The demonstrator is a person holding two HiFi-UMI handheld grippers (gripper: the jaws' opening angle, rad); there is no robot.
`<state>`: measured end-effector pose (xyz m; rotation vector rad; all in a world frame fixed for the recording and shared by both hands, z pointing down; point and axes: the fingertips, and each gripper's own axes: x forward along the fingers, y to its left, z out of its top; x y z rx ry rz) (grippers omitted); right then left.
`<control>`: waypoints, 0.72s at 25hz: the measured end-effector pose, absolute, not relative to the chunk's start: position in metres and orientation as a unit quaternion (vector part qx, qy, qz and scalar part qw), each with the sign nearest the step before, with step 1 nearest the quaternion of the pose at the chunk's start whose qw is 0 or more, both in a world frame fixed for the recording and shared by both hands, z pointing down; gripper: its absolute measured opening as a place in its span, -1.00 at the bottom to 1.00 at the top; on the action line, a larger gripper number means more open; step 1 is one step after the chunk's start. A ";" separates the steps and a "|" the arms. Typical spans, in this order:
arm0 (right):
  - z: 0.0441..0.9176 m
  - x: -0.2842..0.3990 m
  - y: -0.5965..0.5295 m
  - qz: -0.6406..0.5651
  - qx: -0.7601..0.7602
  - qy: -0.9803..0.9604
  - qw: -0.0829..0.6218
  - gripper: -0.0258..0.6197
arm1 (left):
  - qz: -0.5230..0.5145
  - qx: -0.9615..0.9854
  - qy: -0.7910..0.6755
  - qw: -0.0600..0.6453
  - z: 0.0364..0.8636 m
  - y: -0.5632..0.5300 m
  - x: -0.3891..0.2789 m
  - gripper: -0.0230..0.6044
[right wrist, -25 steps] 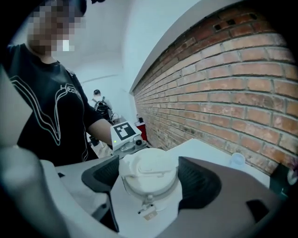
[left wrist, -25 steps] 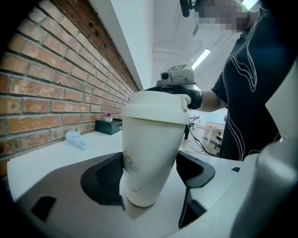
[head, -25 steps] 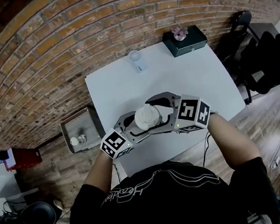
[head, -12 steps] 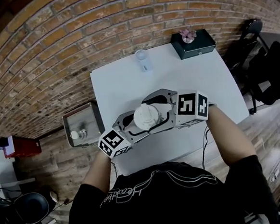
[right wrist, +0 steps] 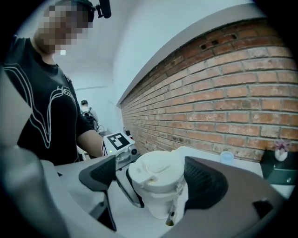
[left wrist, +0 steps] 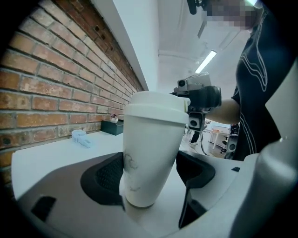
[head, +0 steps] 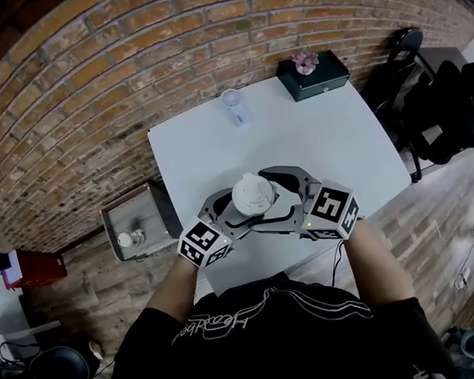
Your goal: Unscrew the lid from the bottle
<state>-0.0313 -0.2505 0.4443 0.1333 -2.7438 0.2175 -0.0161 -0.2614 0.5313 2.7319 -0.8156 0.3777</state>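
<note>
A white bottle (left wrist: 151, 158) with a white screw lid (head: 252, 193) hangs above the table's near edge. My left gripper (head: 245, 210) is shut on the bottle's lower body, which leans between its dark pads (left wrist: 104, 179). In the right gripper view the lid (right wrist: 156, 173) sits between the jaws of my right gripper (right wrist: 153, 180). Those jaws are opening: a gap shows on the left side of the lid, and the right pad (right wrist: 205, 181) stands close beside it. In the head view, my right gripper (head: 269, 198) reaches in from the right.
The white table (head: 339, 136) carries a small clear blue object (head: 232, 105) and a dark green box (head: 312, 74) at the back by the brick wall. On the floor to the left stand a grey crate (head: 137, 221) and a red box (head: 35, 266). Dark chairs (head: 443, 103) stand right.
My right gripper has swung round the lid, its marker cube now lower and nearer the person, and its jaws stand wider. The left gripper still holds the bottle.
</note>
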 end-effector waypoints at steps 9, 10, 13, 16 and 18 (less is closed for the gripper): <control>0.446 -0.033 -0.263 0.092 0.228 -0.955 0.167 0.35 | 0.129 0.940 -0.285 0.133 0.532 -0.262 -0.016 0.23; 0.446 -0.032 -0.266 0.091 0.244 -0.951 0.164 0.31 | 0.130 0.940 -0.285 0.133 0.532 -0.262 -0.015 0.23; 0.446 -0.030 -0.273 0.085 0.281 -0.941 0.169 0.14 | 0.135 0.940 -0.282 0.134 0.532 -0.264 -0.015 0.23; 0.448 -0.030 -0.273 0.084 0.286 -0.938 0.179 0.13 | 0.142 0.940 -0.278 0.137 0.532 -0.263 -0.015 0.23; 0.447 -0.030 -0.274 0.083 0.283 -0.938 0.181 0.15 | 0.144 0.941 -0.276 0.136 0.532 -0.263 -0.015 0.23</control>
